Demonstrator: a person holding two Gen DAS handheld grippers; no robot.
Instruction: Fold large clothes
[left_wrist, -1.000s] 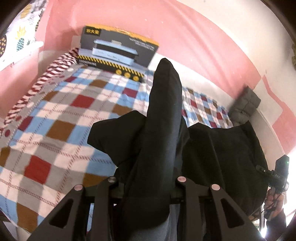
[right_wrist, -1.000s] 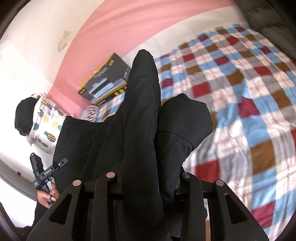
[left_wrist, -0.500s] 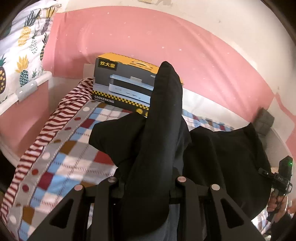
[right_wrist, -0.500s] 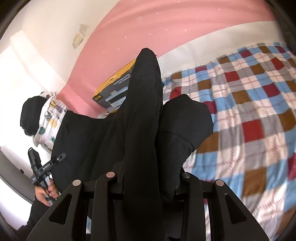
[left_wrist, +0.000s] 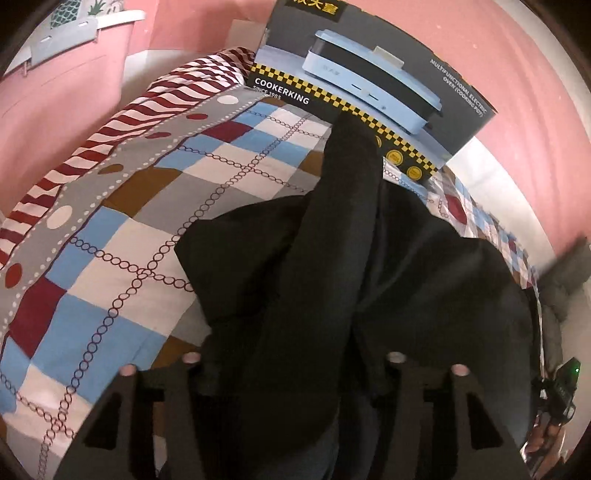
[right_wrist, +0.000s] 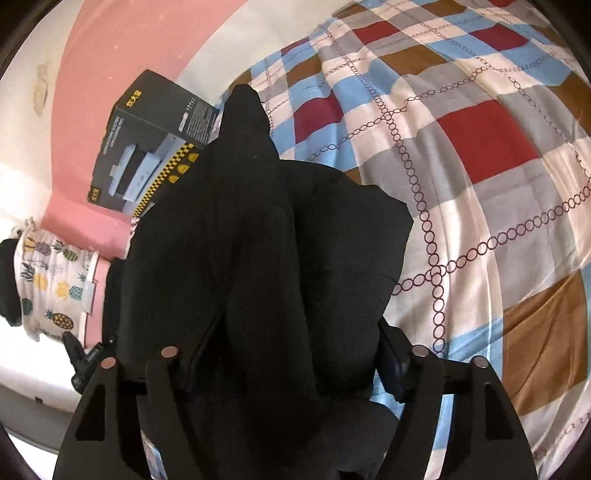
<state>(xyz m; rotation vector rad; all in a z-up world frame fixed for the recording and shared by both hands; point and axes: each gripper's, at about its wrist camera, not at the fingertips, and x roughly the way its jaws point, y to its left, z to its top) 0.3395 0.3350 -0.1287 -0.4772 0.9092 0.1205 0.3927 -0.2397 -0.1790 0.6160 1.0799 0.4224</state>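
Both the left gripper and right gripper clamp bunched edges of the black garment over the bed, where uneven lowering could crease it or snag the box.

Bright daylight, fisheye-warped edges, slight blur.

Seen in the left wrist view: garment at centre over the bedspread, box behind at upper centre.
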